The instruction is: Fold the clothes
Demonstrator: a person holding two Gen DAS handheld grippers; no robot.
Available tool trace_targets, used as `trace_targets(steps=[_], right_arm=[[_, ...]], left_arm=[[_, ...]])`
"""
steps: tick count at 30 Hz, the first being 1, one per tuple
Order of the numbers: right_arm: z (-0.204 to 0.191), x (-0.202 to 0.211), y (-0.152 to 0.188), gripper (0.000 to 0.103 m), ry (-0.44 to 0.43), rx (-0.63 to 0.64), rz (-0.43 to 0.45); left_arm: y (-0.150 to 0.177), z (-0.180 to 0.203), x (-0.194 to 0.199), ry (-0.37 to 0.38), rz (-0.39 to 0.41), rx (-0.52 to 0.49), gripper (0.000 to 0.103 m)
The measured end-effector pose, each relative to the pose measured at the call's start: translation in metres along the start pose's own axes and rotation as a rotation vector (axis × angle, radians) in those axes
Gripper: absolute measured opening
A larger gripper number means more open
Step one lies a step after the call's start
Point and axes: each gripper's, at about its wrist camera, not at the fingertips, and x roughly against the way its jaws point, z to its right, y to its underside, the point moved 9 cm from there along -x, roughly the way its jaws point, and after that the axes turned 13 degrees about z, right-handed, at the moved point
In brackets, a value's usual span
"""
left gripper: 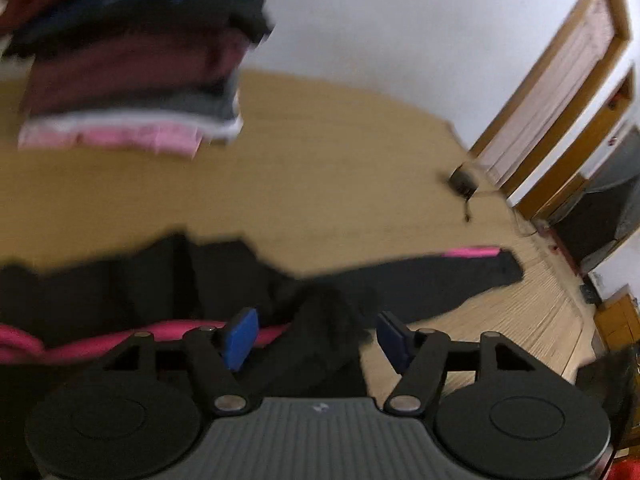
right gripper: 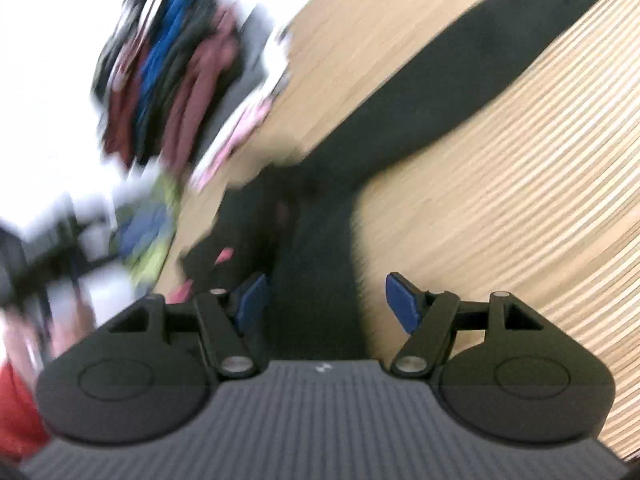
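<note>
Blurrily, both tools, left (left gripper: 316,336) and right (right gripper: 326,304), gape over the black garment (left gripper: 420,284).

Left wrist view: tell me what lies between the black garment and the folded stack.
Only bare wooden table separates the black garment from the folded stack; the left wrist view shows it.

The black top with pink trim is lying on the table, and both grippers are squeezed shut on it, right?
Not quite. The black top with pink trim does lie on the table, but both grippers are open: the left gripper in the left wrist view, the right gripper in the right wrist view.
</note>
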Motion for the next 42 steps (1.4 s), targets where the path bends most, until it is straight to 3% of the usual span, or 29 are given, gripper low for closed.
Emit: trace_targets(steps=[5, 9, 11, 13, 16, 19, 20, 21, 22, 26, 31, 36, 42], right_arm=[[0.074, 0.014, -0.092, 0.069, 0.211, -0.011, 0.225], [0.131, 0.027, -0.163, 0.069, 0.485, 0.304, 0.327], [0.156, 0.022, -0.185, 0.069, 0.559, 0.386, 0.260], [0.184, 0.019, -0.204, 0.069, 0.541, 0.254, 0.216], [0.205, 0.016, -0.233, 0.069, 0.490, 0.068, 0.267], [0.208, -0.001, -0.253, 0.069, 0.523, 0.083, 0.315], [0.209, -0.007, -0.254, 0.064, 0.541, 0.112, 0.315], [0.211, -0.013, -0.256, 0.055, 0.562, 0.145, 0.313], [0.213, -0.018, -0.257, 0.006, 0.582, 0.178, 0.311], [0.215, -0.023, -0.268, 0.004, 0.591, 0.094, 0.375], [0.234, 0.014, -0.293, 0.004, 0.589, -0.053, 0.517], [0.267, 0.026, -0.300, 0.005, 0.562, -0.335, 0.556], [0.232, 0.022, -0.322, 0.005, 0.494, -0.171, 0.587]], left_arm=[[0.013, -0.011, -0.019, -0.082, -0.007, -0.019, 0.080], [0.010, -0.013, -0.043, -0.150, -0.007, -0.080, 0.080], [0.009, -0.013, -0.050, -0.209, 0.018, -0.136, 0.080], [0.016, -0.019, -0.055, -0.260, 0.000, -0.154, 0.080], [0.030, -0.032, -0.063, -0.290, -0.049, -0.097, 0.080], [0.039, -0.045, -0.071, -0.328, -0.076, -0.046, 0.080], [0.040, -0.047, -0.073, -0.333, -0.073, -0.046, 0.080], [0.041, -0.049, -0.075, -0.337, -0.071, -0.047, 0.081], [0.040, -0.049, -0.076, -0.342, -0.066, -0.060, 0.082], [0.039, -0.052, -0.078, -0.351, -0.059, -0.087, 0.086], [0.041, -0.050, -0.080, -0.344, -0.044, -0.113, 0.091], [0.046, -0.035, -0.088, -0.300, -0.053, -0.195, 0.093], [0.050, -0.030, -0.093, -0.276, -0.055, -0.239, 0.098]])
